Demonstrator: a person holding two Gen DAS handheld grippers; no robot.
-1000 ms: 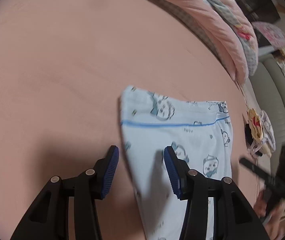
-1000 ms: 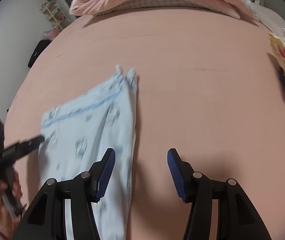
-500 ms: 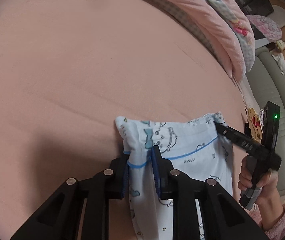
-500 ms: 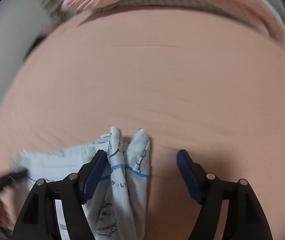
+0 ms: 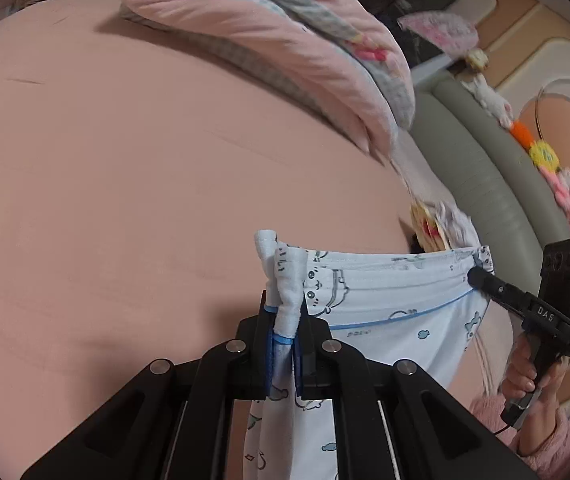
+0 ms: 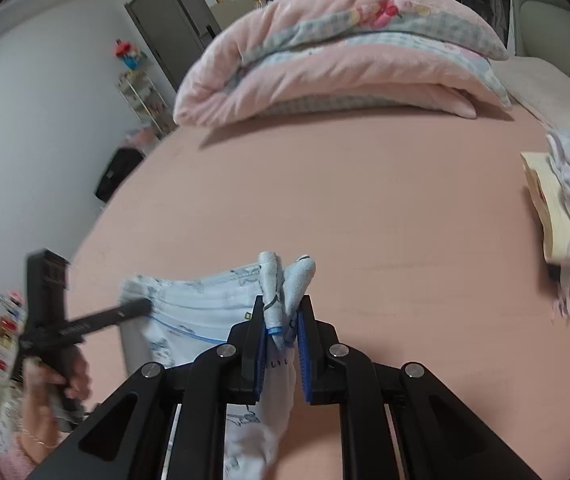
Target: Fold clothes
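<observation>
Your left claw and right claw, angled downward, each pinch the pale-blue cartoon-print cotton garment's waistband; right jaws just closing.

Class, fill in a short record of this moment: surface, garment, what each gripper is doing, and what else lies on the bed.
surface: pink bed sheet
garment: light blue printed pants, waistband stretched between the grippers
left gripper: shut on one waistband corner
right gripper: jaws just closed on the other corner
also on bed: folded pink quilt, small pile of clothes
</observation>
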